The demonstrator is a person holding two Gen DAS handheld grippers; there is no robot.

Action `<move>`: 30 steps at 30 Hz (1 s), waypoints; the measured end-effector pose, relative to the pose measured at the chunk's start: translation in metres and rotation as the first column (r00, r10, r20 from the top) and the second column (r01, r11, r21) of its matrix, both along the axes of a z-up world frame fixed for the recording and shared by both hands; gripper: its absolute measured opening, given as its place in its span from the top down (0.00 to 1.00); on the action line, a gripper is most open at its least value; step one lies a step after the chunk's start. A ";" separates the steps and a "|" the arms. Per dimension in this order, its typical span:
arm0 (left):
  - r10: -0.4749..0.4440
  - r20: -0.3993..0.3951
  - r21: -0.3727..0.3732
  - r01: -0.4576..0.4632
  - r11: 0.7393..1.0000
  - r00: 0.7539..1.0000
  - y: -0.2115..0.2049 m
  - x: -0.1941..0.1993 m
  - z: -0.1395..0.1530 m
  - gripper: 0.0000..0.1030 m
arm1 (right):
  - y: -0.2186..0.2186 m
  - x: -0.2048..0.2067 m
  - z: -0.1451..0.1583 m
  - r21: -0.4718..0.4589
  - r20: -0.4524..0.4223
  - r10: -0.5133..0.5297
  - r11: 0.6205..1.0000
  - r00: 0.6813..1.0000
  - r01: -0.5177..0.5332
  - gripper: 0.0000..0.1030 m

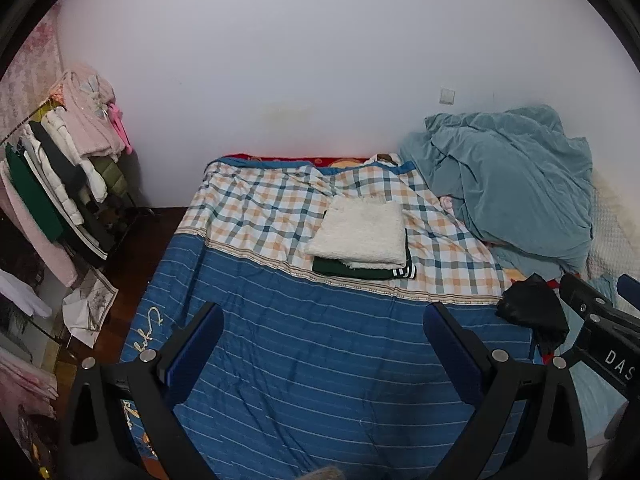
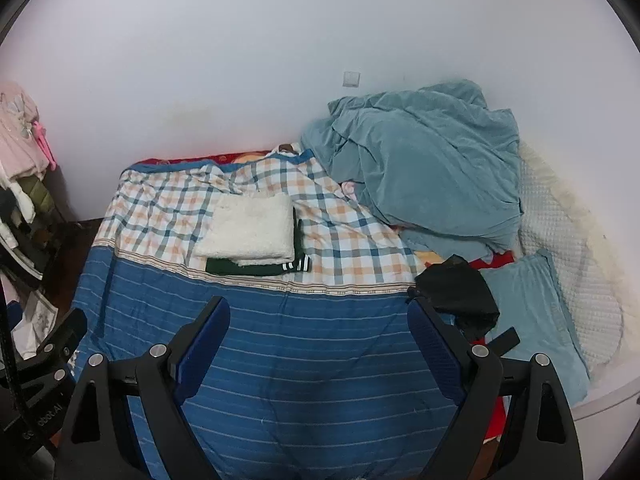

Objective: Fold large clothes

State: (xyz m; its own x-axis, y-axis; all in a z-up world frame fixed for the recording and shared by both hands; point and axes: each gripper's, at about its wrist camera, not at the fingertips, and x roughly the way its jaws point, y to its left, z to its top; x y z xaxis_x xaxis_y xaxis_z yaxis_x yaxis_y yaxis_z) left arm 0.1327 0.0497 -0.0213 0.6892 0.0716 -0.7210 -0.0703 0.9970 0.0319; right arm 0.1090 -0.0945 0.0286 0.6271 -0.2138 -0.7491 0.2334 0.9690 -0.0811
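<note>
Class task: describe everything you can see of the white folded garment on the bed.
The white folded garment looks fluffy, like fleece or terry. It is folded into a neat, flat rectangle lying on a folded dark green garment with white-striped trim, whose edge shows beneath. Both rest on the checked part of the bedspread. Neither gripper touches it.

Both grippers held level, side by side, jaws spread wide.

The left gripper (image 1: 324, 354) and the right gripper (image 2: 320, 346) each hang with blue-padded fingers (image 2: 204, 350) far apart, gripping nothing; each gripper's black body shows at the edge of the other's view.
</note>
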 end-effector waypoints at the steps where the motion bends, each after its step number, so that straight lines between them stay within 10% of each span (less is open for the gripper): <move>1: 0.000 0.009 0.004 0.000 1.000 1.000 -0.001 -0.004 0.004 0.01 | 0.000 -0.007 0.006 -0.005 0.006 0.002 1.000 1.000 -0.002 0.11; 30: 0.034 0.111 0.026 -0.037 0.999 0.993 0.001 -0.041 0.029 0.00 | -0.015 -0.034 0.045 -0.007 0.057 0.084 0.996 0.995 -0.084 0.06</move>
State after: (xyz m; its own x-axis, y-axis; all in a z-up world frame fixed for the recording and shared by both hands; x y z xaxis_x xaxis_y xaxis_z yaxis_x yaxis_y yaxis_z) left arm 0.0916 0.0507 0.0080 0.7611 0.1162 -0.6381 -0.1099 0.9927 0.0498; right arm 0.0751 -0.1090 0.0740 0.6847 -0.1616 -0.7107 0.1556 0.9850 -0.0741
